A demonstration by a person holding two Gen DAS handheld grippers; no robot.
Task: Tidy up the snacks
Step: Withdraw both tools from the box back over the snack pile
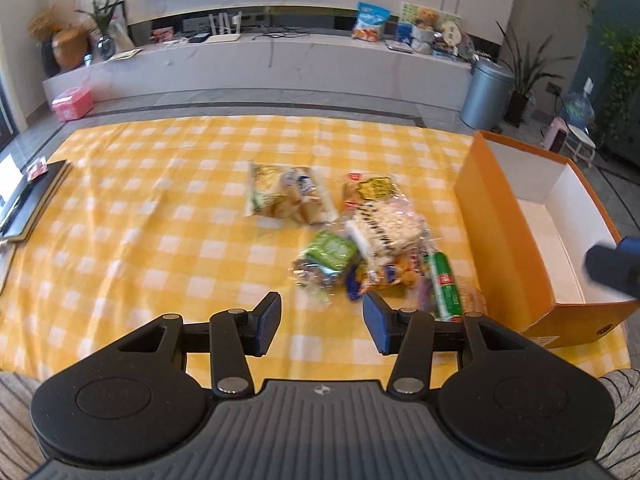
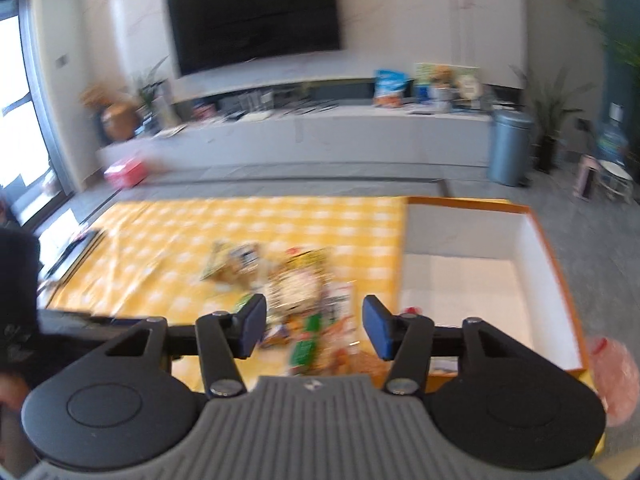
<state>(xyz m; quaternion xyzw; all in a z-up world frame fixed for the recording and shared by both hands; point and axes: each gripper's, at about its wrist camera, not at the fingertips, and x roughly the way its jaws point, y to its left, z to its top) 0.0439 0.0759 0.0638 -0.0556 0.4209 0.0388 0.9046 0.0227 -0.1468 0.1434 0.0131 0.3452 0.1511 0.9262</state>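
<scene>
A pile of snack packets lies on the yellow checked cloth [image 1: 160, 200]: a bread packet [image 1: 288, 196], a yellow packet [image 1: 372, 192], a clear packet of white puffs [image 1: 394, 228], a green packet [image 1: 330, 250] and a green stick pack [image 1: 444, 284]. My left gripper [image 1: 320, 320] hovers just short of the pile, open and holding nothing. An orange box [image 1: 500, 232] with a white inside stands to the right; a blurred dark blue finger [image 1: 612, 268] of the right gripper shows over it. My right gripper [image 2: 314, 324] is open above the blurred pile [image 2: 296, 292], beside the box [image 2: 556, 264].
A black book or tablet [image 1: 32, 200] lies at the cloth's left edge. A pinkish plastic bag [image 2: 612, 372] sits right of the box. Beyond the cloth are a pink box [image 1: 72, 102] on the floor, a grey bin [image 1: 486, 94] and a long white TV console [image 1: 280, 60].
</scene>
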